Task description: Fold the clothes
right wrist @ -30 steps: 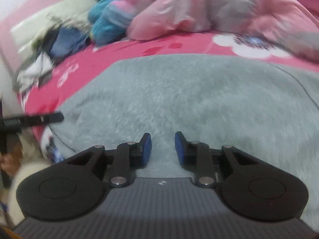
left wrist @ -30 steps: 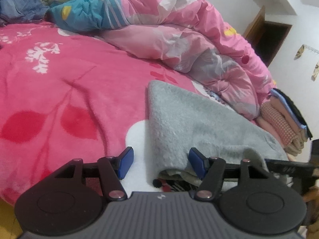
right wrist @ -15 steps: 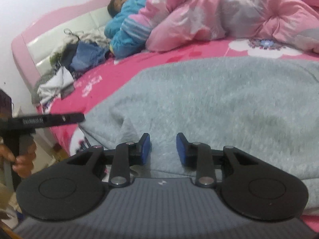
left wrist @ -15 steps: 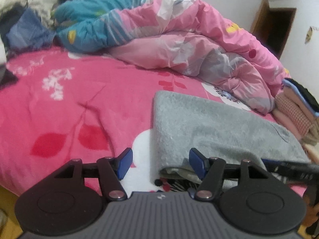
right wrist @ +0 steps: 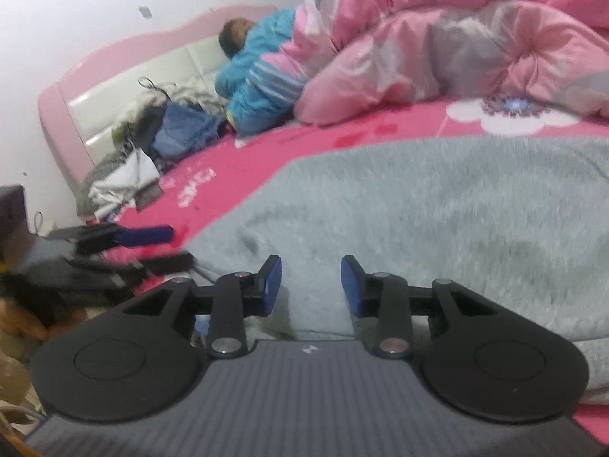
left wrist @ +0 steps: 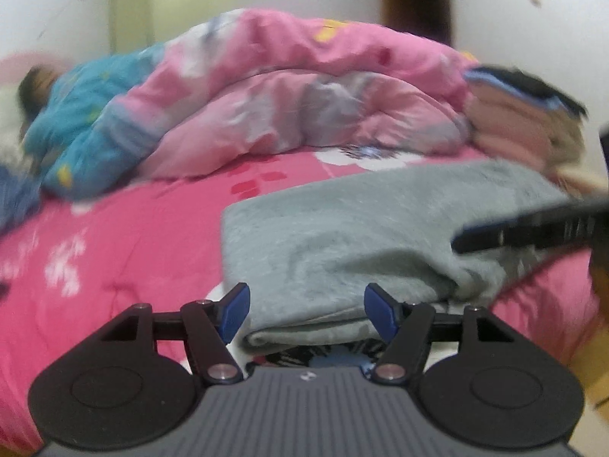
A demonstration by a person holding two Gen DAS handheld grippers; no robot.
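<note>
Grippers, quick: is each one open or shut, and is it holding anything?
Left gripper: open, holding nothing; the gray garment's folded edge lies between its fingers.
Right gripper: open, empty, over the garment.

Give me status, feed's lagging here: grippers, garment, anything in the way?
Left gripper open, right gripper open, both empty. Grey fleece garment folded flat on pink bedspread. Bunched quilt behind, not touching it.

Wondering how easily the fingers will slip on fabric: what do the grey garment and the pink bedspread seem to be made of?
The grey garment looks like thick fleece or plush: a fuzzy, matte nap and soft rounded folds at its edge. The pink bedspread also looks like plush, with a faint sheen and a printed floral pattern; motion blur leaves its pile uncertain.
</note>
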